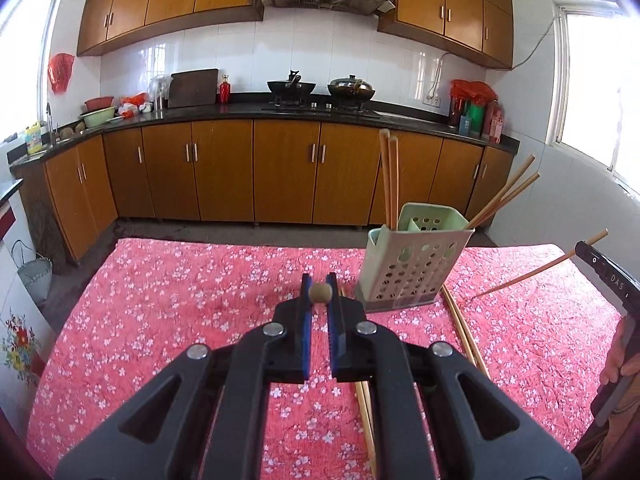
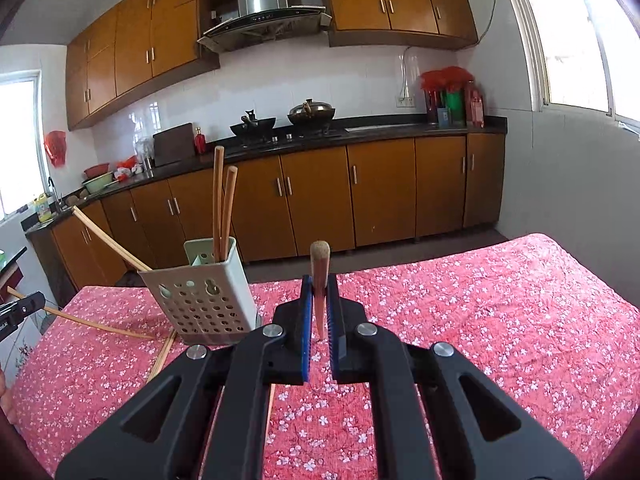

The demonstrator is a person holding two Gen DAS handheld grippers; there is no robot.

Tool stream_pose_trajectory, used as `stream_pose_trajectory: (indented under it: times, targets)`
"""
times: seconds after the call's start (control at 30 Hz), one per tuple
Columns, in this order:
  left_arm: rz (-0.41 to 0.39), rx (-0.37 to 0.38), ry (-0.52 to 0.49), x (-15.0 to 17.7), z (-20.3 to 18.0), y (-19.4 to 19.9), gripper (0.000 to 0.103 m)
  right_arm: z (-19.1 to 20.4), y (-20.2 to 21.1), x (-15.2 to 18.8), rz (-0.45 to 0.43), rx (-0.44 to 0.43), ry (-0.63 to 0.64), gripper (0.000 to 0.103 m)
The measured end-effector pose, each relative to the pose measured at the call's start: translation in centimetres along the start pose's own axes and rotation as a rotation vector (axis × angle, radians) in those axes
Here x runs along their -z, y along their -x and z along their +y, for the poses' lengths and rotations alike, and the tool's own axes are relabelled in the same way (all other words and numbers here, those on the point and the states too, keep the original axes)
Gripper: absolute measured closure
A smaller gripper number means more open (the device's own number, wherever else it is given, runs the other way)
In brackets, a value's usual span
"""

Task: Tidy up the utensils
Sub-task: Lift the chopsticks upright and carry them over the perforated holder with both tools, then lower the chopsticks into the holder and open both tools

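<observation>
**Inspector:** Wooden chopsticks, both sets of tongs loaded. Left tongs (image 1: 319, 294) are clamped on one chopstick (image 1: 320, 292), seen end-on between the blue pads. Right tongs (image 2: 319, 300) are clamped on a second chopstick (image 2: 320, 280), its blunt end standing up past the pads and its tip touching or nearly touching the cloth.

**Assistant:** And the destination?

**Inspector:** Pale green perforated holder (image 1: 412, 268), upright on the tabletop (image 1: 160, 300) with its pink floral cloth. Two chopsticks (image 1: 389, 180) already stand near-vertical in one compartment; two more (image 1: 504, 196) lean out over the opposite rim. At least three lie loose on the cloth beside the holder's base (image 1: 466, 332), so the job appears roughly half done.

**Assistant:** Risks from here?

**Inspector:** Three, in my judgement. The holder looks light and narrow-footed (and already carries leaning sticks), so a chopstick striking its rim on entry could tip or shove it. The grip on each stick is a narrow pinch on a smooth round shaft; it could pivot or slide out in transit. Both tongs converging on one small opening could collide, or knock the leaning pair out.
</observation>
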State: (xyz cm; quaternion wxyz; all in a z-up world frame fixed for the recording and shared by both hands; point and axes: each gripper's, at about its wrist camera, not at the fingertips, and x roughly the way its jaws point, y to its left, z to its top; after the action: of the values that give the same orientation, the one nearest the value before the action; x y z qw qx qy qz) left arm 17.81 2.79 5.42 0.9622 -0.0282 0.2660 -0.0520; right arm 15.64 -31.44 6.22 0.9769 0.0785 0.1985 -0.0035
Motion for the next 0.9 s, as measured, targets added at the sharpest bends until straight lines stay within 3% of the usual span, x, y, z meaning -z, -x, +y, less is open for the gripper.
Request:
stream_pose_trajectory:
  times: [0.27, 0.4, 0.6, 0.9]
  targets:
    - [-0.081, 0.047, -0.014, -3.6, -0.6, 3.1, 0.095, 1.1, 2.6, -4.2, -0.098, -0.055, 0.007, 0.096]
    - [-0.133, 0.077, -0.012, -5.3, -1.7, 4.7, 0.095, 2.5, 4.4, -6.2, -0.151, -0.131, 0.011, 0.096]
    - [-0.263, 0.103, 0.004, -9.1, -4.4, 6.5, 0.095, 5.2, 6.5, -8.6, -0.226, -0.225, 0.033, 0.096]
    - [-0.398, 0.071, 0.042, -13.4, -7.2, 4.3, 0.095, 8.0, 2.5, -9.9, -0.226, -0.223, 0.056, 0.096]
